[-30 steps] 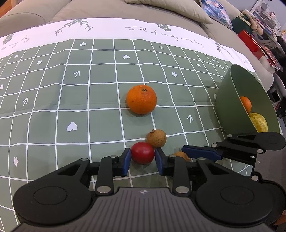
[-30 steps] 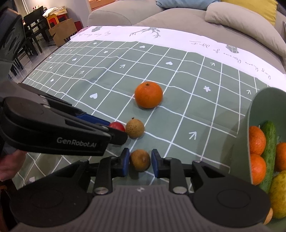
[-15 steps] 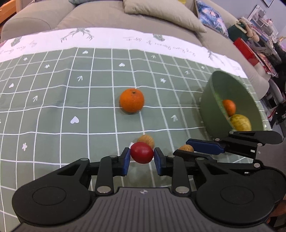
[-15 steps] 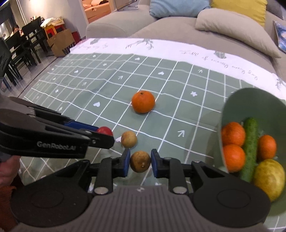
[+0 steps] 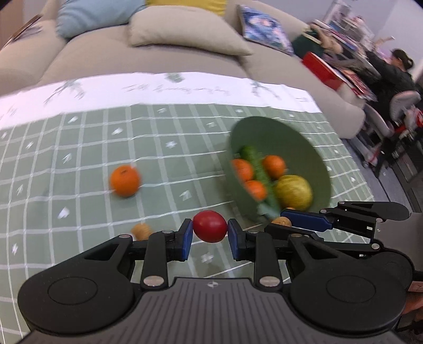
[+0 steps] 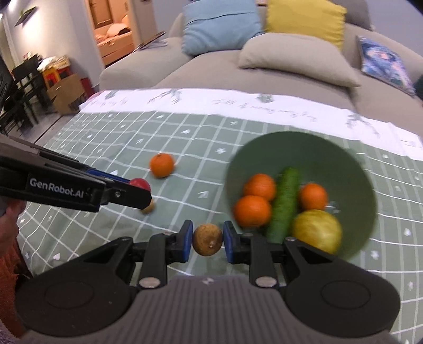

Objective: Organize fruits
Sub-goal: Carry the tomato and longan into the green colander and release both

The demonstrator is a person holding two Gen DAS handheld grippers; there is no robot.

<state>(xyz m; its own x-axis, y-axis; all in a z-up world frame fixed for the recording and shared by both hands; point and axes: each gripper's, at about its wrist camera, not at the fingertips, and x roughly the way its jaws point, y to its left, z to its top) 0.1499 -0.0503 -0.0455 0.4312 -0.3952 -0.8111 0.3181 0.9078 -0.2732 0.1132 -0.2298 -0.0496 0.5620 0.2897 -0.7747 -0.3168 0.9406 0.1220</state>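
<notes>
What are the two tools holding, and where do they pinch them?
The left tool pinches a red fruit by its two sides. The right tool pinches a small brown fruit the same way, across its middle.

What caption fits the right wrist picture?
Right gripper carries a brown fruit toward the green bowl.

Grey sofa (image 6: 211, 71) with blue (image 6: 219, 26), yellow (image 6: 304, 18), beige cushions (image 6: 293, 60).

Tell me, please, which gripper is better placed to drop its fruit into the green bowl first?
Probably the right gripper. It grips the brown fruit right beside the green bowl. The left gripper, holding the red fruit, sits farther from the bowl, with the right gripper between them.
</notes>
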